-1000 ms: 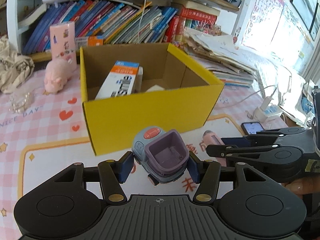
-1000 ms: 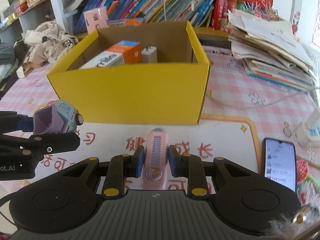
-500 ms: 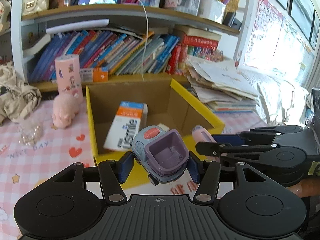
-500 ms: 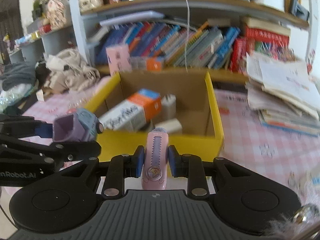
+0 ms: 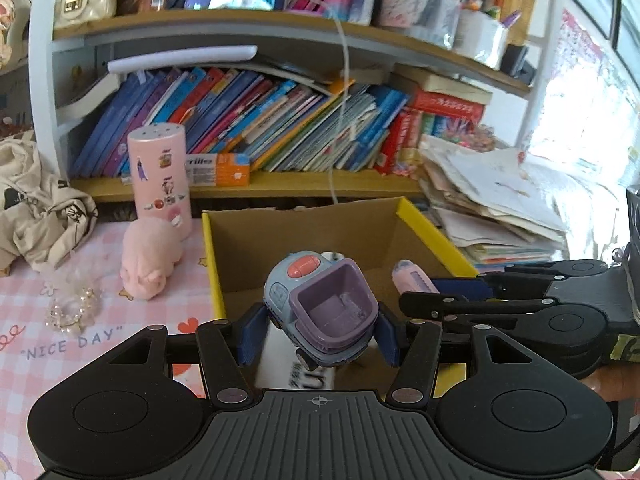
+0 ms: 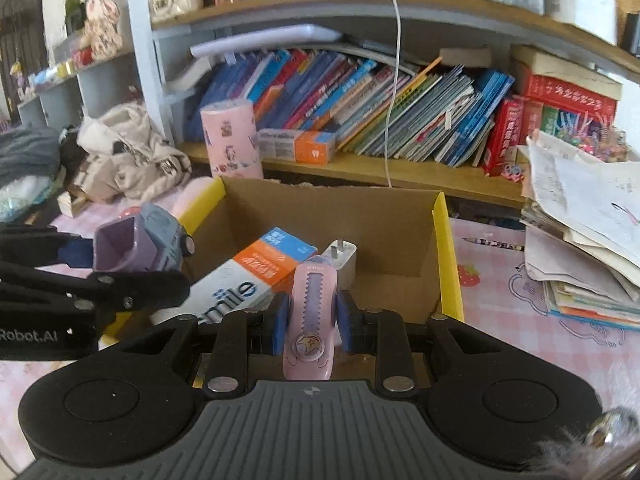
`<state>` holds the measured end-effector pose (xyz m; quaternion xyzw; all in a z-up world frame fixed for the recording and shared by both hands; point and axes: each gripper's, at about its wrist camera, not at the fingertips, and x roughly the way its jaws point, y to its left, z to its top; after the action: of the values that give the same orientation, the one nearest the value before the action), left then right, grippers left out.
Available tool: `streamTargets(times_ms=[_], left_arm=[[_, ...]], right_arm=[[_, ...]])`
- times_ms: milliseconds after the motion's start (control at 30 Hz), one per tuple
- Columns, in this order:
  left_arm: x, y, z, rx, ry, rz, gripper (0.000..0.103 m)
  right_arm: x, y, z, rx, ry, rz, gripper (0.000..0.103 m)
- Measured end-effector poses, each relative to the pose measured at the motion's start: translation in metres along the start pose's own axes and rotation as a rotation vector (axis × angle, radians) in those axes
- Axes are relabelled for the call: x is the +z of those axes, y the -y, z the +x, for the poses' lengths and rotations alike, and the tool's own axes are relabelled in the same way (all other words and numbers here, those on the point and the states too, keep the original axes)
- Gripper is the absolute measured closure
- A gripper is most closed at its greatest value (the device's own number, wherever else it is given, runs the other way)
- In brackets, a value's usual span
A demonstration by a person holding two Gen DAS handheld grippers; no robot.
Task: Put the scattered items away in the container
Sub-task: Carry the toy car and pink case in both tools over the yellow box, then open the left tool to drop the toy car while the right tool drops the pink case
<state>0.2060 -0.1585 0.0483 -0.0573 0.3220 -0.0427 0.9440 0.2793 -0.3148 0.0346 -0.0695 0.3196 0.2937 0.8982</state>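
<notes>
Two tools hang over the yellow box (image 6: 448, 256): the left tool (image 5: 320, 330) clamps a toy car (image 5: 320, 308), the right tool (image 6: 310, 322) clamps a pink utility knife (image 6: 310, 312); inside lie a toothpaste carton (image 6: 248, 280) and a charger (image 6: 342, 258).

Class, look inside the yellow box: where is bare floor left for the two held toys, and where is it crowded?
Free: the cardboard floor of the yellow box between the white charger and the right wall. Crowded: the left side, filled by the toothpaste carton. The left gripper holds the toy car; the right gripper holds the pink cutter.
</notes>
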Motion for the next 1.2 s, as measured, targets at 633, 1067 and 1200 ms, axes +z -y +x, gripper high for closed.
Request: streamTargets(times_ms=[633,1067,1200], left_arm=[[0.012,-0.007,0.066,0.003,-0.119,0.044,0.047],[0.010,-0.009,0.064,-0.023,-0.118,0.021,0.044],[0.012,-0.012,0.056,-0.027,-0.089,-0.005,0.032]], right_arm=[[0.020,0.019,0.073,0.010,-0.179,-0.083,0.079],[0.014,0.021,0.079,0.017,-0.216,-0.080,0.078],[0.014,0.021,0.079,0.020,-0.216,-0.072,0.078]])
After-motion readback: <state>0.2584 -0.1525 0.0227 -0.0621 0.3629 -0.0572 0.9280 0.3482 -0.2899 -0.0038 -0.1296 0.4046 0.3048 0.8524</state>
